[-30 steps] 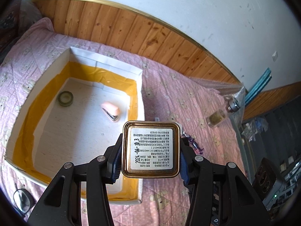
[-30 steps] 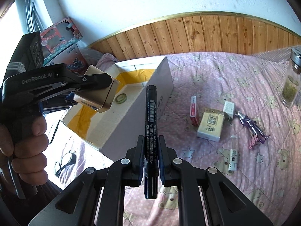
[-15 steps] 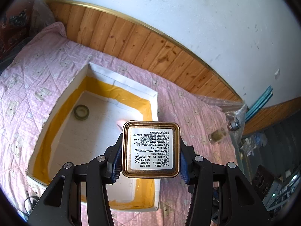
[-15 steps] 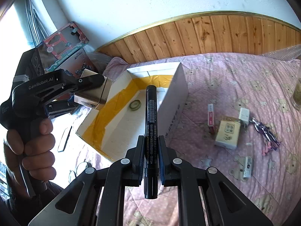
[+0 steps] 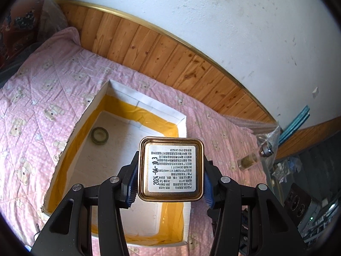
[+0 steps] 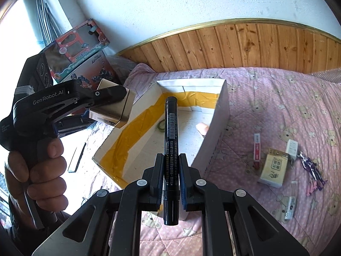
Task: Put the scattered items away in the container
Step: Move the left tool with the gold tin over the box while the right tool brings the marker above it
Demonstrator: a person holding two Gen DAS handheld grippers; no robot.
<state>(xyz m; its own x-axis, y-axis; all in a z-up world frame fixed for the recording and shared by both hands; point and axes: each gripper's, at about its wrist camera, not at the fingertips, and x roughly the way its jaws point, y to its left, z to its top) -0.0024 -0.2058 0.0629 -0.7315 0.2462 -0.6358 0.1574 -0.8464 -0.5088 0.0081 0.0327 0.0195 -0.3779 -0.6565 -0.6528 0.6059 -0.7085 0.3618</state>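
In the right wrist view, at the left of the frame, my left tool is clamped on the gold tin, its pads pressing the tin's two sides, with a hand wrapped round the grip below. From the left wrist view the tin sits low in the centre with its printed label facing the camera, and it covers part of the white box that lies on the pink bed behind it. Inside the box, left of centre in that frame, lies a roll of tape.

At the centre of the right wrist view my right tool is closed tight on a black marker, which points up the frame toward the box.

At the right of that frame several small packets are scattered on the bed, still to be gathered.

My worries: the tin is smooth and held only by its sides, so a tilt could let it slip and land outside the box. The marker is gripped near its lower end, so it may pivot. With both tools converging on one box, they could knock together.
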